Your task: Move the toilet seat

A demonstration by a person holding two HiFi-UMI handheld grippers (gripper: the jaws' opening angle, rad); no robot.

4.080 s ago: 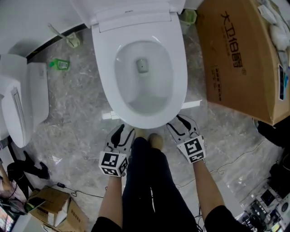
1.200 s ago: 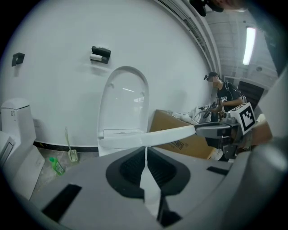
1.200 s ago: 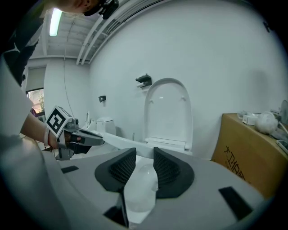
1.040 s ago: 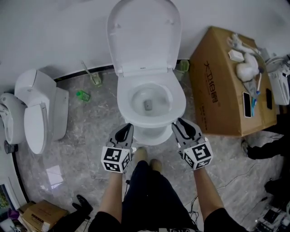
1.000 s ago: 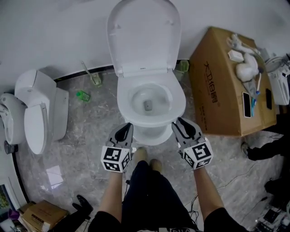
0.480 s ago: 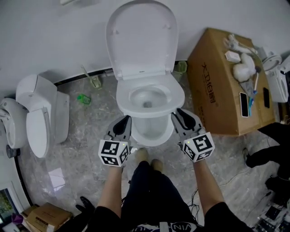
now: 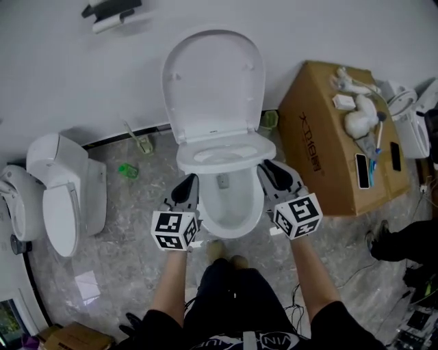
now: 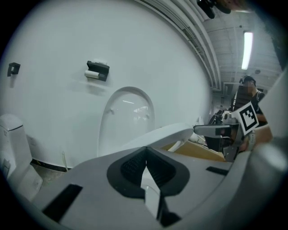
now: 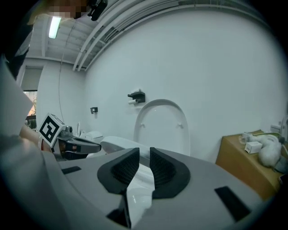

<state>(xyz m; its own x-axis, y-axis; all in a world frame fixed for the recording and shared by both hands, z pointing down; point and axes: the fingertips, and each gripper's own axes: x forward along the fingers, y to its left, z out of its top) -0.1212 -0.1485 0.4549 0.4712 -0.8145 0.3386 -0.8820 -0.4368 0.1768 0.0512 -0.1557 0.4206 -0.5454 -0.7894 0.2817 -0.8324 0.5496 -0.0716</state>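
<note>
1. The toilet seat point(image 7: 229, 167) was partway up. It was tipped between the bowl point(image 7: 226, 231) under it and the lid point(image 7: 212, 82), which stood up against the far wall.
2. I had both grippers at the near edge of the seat, one on each side.
3. The left gripper point(image 7: 191, 180) was by the seat's near left corner, and its jaws were pressed together at the tips. In the left gripper view the seat ran off to the right just past those tips. I could not tell if the seat rested on the gripper.
4. The right gripper point(image 7: 268, 168) was by the seat's near right corner. Its jaws had just been closing, but there was a small gap between them. The white edge of the seat showed just past the tips, in line with the gap. I saw no pad pressing on it.
5. A big cardboard box point(image 7: 318, 147) stood on the floor to the right of the toilet, with small things on top.
6. Another toilet point(image 7: 65, 195) stood well off to the left.
7. A small black holder point(image 7: 109, 10) was high on the far wall, left of the lid.
</note>
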